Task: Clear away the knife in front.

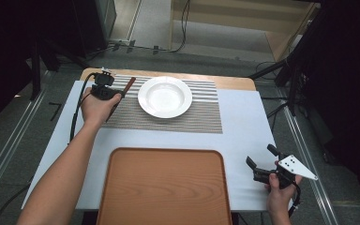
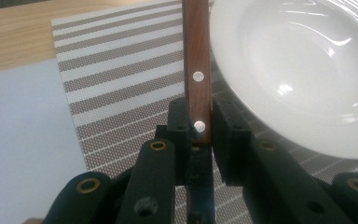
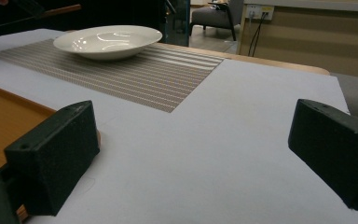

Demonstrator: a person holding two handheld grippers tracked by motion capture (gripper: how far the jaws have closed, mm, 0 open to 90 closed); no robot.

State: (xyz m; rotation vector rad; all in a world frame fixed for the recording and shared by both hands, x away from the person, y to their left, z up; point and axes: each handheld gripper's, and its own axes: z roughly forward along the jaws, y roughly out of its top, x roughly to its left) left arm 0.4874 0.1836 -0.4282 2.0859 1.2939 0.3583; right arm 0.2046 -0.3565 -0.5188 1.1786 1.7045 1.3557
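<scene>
Step in hand, as I read it: place setting — you're carrying the knife with the riveted reddish-brown wooden handle (image 2: pixel 197 70) to its spot beside the white, shallow ceramic plate (image 1: pixel 164 96).

L gripper (image 1: pixel 106 90), upper left of the high view: jaws clamped on the knife where handle meets blade. In the left gripper view the handle runs up the centre of the frame, two silver rivets showing, a bit of blade at bottom centre between the jaws. Handle sits just left of the plate rim there; whether they touch, can't tell. Can't tell either whether the knife rests on the grey-and-white striped woven placemat (image 1: pixel 202 115) or is held just above it.

R gripper (image 1: pixel 266 169), lower right of the high view: jaws wide apart, nothing between them, over the pale blue-grey table sheet (image 1: pixel 243 136), just right of the flat orange-brown wooden tray (image 1: pixel 164 187). Tray sits bottom centre, nothing on it.

Next move, judged — lower the knife flat onto the mat left of the plate, roughly parallel to the mat's short edge, keep it clear of the rim, then part the L jaws and back straight out so the pads don't drag it. R gripper has no part in this; keep it parked.
</scene>
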